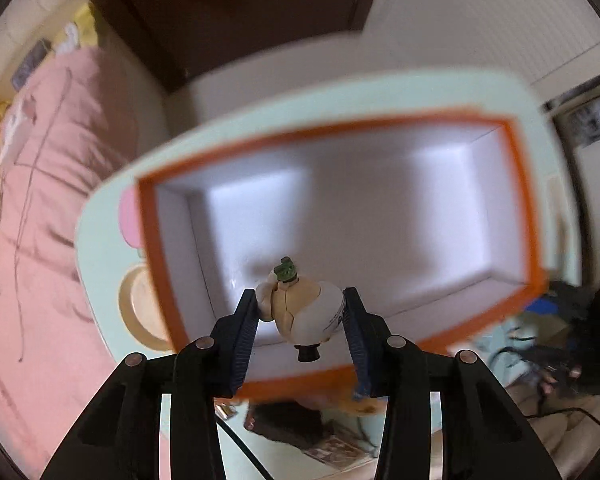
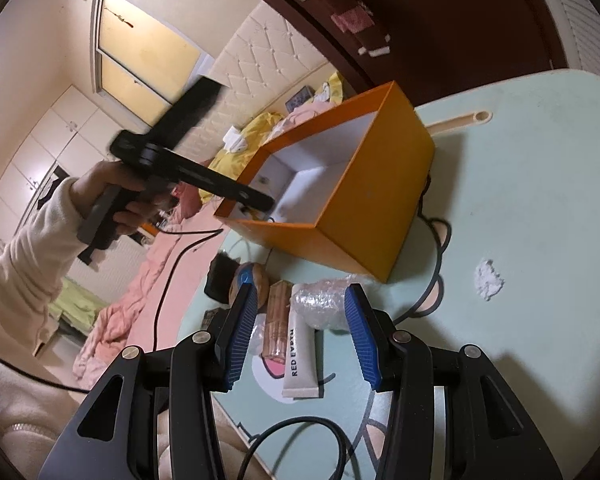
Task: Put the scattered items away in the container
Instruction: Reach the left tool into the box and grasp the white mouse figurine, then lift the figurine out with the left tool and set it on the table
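Observation:
A small toy figure (image 1: 300, 312) with a cream body, a green head and a black base sits between the pads of my left gripper (image 1: 300, 296), which is shut on it. It hangs over the near left part of the orange box (image 1: 516, 200), whose white inside holds nothing that I can see. The right wrist view shows that left gripper (image 2: 244, 200) over the orange box (image 2: 364, 208), held by a hand in a cream sleeve. My right gripper (image 2: 300, 292) stands open above the table. A white tube (image 2: 300, 360), a bubble-wrap bundle (image 2: 320, 304) and a tan pack (image 2: 276, 320) lie just beyond it.
The mint-green table (image 2: 520, 184) bears a cartoon print. On it lie a crumpled white scrap (image 2: 488, 280), a pale wooden handle (image 2: 460, 120) behind the box, a round brown item (image 2: 256, 280) and a black item (image 2: 218, 276). A black cable (image 2: 168, 272) hangs at the left. Pink bedding (image 1: 40, 200) lies past the table's edge.

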